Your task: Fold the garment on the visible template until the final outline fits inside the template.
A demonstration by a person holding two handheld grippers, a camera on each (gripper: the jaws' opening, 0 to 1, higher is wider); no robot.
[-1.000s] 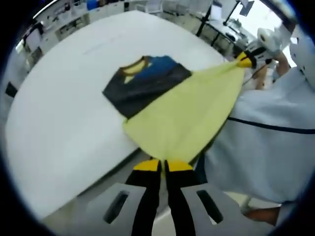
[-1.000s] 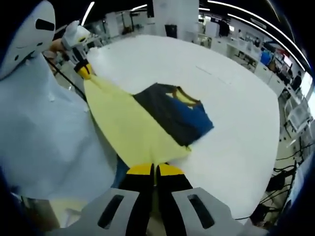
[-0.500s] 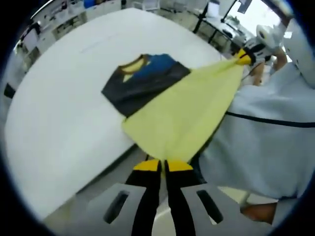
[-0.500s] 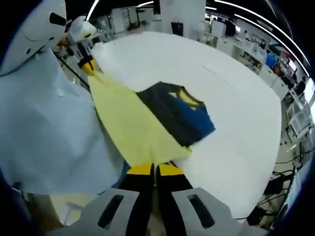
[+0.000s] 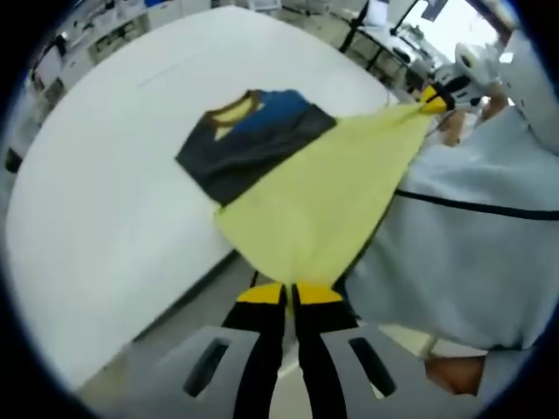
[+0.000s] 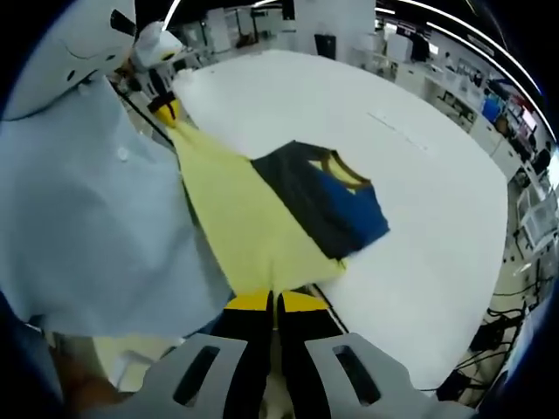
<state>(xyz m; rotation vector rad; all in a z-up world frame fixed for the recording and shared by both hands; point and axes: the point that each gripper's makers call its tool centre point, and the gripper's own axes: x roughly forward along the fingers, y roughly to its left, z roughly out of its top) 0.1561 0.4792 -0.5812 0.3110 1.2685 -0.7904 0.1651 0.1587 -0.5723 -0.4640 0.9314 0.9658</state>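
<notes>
Left gripper (image 5: 289, 295): jaws pressed together, yellow tips meeting with no gap, pinching one corner of the yellow hem of the garment (image 5: 288, 179). Seen in the right gripper view at upper left (image 6: 166, 111), its yellow tip clamped on the far hem corner beside the person's pale sleeve (image 6: 96, 218).

Right gripper (image 6: 275, 303): jaws likewise closed tight, yellow tips together, gripping the other hem corner of the garment (image 6: 279, 214). Seen in the left gripper view at upper right (image 5: 434, 102), its tip on the fabric corner.

Garment: a shirt, yellow in its lower body, dark grey across the chest, blue at one shoulder, with a yellow collar band. The upper part, collar and shoulders, lay flat on the white table (image 5: 105, 175). The yellow lower part was stretched taut between the two grippers and ran out past the table's near edge, held off the surface there.

Table: broad, white, rounded in outline through the lens; a faint thin line was marked on its surface beyond the collar (image 6: 397, 131). Whether that line belonged to a template could not be told.

Person: pale blue clothing (image 5: 472, 244) stood close along the table's edge, between the two grippers.
</notes>
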